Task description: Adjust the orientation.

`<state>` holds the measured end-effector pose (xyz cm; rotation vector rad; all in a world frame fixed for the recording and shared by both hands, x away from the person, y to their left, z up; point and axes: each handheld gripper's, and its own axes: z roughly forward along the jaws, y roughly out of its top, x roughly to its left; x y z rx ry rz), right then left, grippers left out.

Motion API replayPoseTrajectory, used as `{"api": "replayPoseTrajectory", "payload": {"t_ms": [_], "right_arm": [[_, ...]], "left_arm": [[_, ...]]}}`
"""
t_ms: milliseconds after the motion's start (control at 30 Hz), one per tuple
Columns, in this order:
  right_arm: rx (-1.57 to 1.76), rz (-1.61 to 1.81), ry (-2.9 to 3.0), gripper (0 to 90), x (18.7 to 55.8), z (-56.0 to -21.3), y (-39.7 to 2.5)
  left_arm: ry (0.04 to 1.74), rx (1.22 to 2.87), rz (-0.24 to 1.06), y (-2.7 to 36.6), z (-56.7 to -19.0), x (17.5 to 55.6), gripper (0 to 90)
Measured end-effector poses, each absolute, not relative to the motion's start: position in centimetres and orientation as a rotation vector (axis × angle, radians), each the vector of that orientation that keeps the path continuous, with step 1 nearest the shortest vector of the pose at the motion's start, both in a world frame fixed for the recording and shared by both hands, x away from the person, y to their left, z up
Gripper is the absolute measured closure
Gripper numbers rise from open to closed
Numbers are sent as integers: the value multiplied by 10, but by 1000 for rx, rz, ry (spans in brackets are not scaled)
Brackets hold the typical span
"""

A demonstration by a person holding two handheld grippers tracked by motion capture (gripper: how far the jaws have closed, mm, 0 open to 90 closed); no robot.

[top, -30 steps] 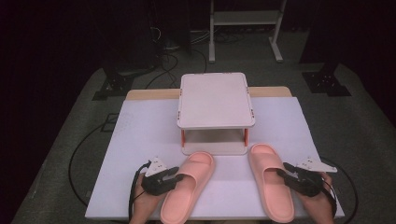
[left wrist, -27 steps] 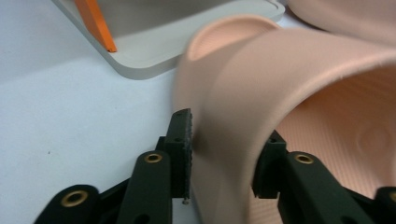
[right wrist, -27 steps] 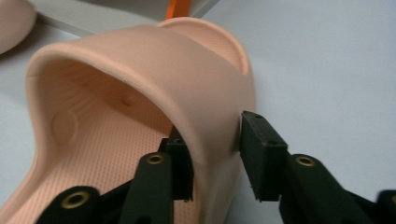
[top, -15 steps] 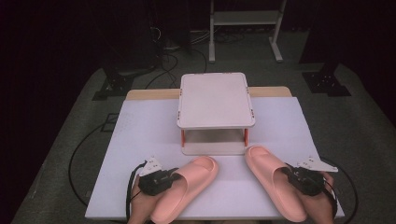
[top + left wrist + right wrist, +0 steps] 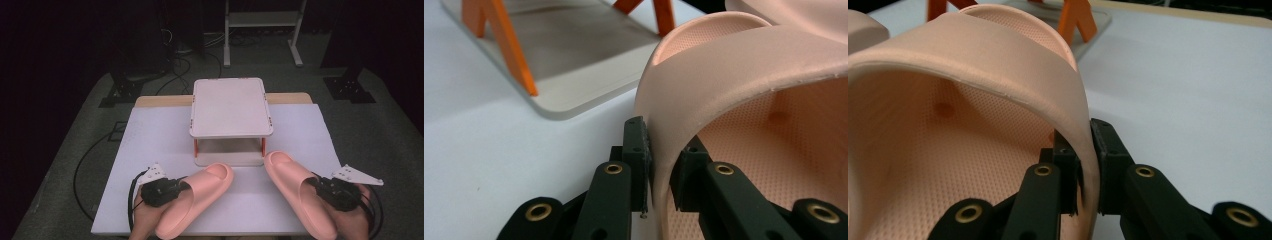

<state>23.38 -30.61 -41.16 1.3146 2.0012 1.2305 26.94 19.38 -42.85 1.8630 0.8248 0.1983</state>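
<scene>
With the left gripper (image 5: pixel 656 167) pinching the strap wall of the left slipper (image 5: pixel 195 202) and the right gripper (image 5: pixel 1087 167) clamped on the right slipper (image 5: pixel 297 195), both toes aimed at the shelf rack (image 5: pixel 231 107), either thin edge-grip might slip and twist the slipper askew

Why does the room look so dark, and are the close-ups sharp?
High view: light falls on the white table while the surroundings stay near black. Left gripper view: the left hand-held gripper and left slipper are crisp, the rack slightly soft. Right gripper view: similar around the right hand-held gripper and right slipper.
</scene>
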Motion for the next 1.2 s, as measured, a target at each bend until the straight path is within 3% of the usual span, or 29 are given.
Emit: {"api": "replayPoseTrajectory", "payload": {"t_ms": [500,1200], "right_arm": [[1255,1292,1996,816,231,-357,-308],[1192,1332,2012,813,263,-314,-298]], "left_arm": [[690,1857,198,195,-358,279,805],[637,1866,220,190,-306,308,805]]}}
